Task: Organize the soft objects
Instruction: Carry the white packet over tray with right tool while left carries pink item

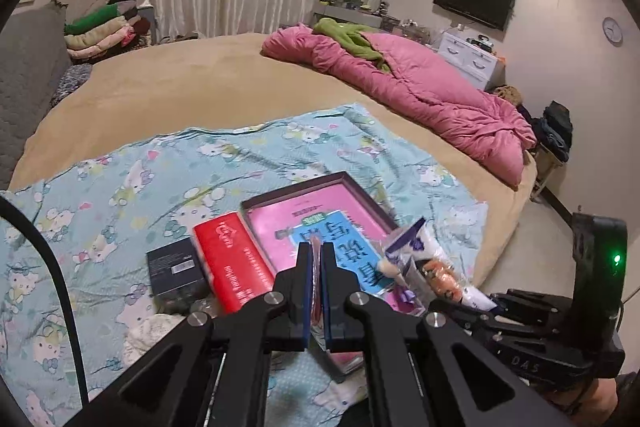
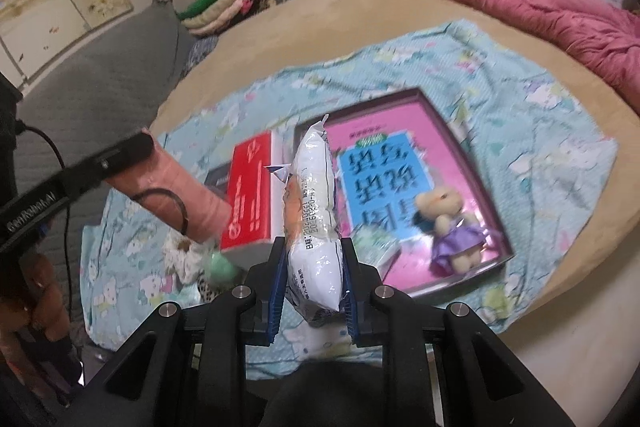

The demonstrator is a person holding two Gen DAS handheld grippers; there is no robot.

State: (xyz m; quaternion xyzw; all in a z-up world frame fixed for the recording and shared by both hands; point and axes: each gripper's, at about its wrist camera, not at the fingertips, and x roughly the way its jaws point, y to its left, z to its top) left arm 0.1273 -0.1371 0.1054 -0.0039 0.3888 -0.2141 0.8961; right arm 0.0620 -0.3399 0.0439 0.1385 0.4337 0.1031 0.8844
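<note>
sheet [image 2: 520, 75]: pale turquoise with white cartoon cats and small pastel bows, under the right gripper
bed cover [image 1: 180, 83]: plain tan, beyond the sheet
quilt [image 1: 420, 87]: pink, far right of the left gripper
green cloth [image 1: 352, 39]: olive green, on the quilt
tray [image 2: 472, 143]: dark purple rim, pink floor with a blue panel of dark characters
red box [image 2: 250, 195]: red with white print, left of the right gripper
packet [image 2: 316, 211]: white with dark print and purple edge, between the right gripper's blue pads
doll [image 2: 452, 223]: tan, purple dress
small box [image 1: 176, 271]: black
</note>
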